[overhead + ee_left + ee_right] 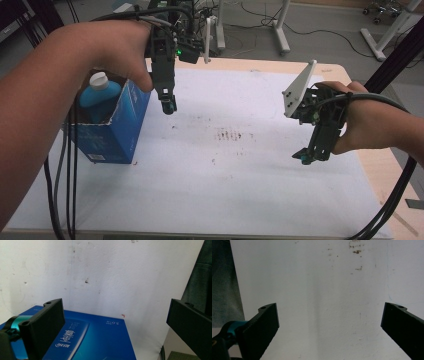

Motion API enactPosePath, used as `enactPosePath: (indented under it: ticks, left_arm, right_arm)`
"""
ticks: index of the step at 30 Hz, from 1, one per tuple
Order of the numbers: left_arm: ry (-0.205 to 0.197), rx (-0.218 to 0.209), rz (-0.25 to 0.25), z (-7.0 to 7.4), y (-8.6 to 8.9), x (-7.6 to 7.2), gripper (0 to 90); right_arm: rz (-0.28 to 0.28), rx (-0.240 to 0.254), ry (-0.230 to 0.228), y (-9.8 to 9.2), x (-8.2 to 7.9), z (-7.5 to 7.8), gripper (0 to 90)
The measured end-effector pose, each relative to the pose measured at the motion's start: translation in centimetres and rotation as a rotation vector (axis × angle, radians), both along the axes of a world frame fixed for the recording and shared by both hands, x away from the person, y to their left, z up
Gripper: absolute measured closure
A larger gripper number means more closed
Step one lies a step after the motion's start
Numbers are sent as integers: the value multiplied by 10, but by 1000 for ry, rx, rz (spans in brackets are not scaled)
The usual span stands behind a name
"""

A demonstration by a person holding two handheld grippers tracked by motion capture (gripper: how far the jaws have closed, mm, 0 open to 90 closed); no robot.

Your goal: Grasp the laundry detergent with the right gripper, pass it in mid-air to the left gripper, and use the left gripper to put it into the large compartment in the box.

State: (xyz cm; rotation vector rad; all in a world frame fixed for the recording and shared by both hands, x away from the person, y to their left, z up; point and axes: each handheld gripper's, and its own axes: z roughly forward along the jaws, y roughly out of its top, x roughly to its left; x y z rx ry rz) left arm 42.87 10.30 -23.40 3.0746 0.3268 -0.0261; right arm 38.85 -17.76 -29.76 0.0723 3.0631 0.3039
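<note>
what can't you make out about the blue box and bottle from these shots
- Bottle, high view: the box walls hide everything below its white cap and blue shoulder.
- Box's near left corner, high view: covered by the person's forearm.
- Box print, left gripper view: too small and blurred to read; the bottom edge and a jaw of the left tongs cut the box off.

There is one tall blue cardboard box (pixel 114 127), just beside the left tool (pixel 169 106). One blue plastic bottle with a white cap (pixel 99 92) stands inside it. There are two tools: the left one and the right tool (pixel 306 156).
</note>
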Motion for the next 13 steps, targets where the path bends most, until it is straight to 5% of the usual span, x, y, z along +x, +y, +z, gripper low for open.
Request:
enactPosePath:
  ticks: [13]
  left_arm:
    - [1, 0, -2, -1, 0, 0, 16]
  right_arm:
    - [-12, 17, -29, -2, -1, 4, 6]
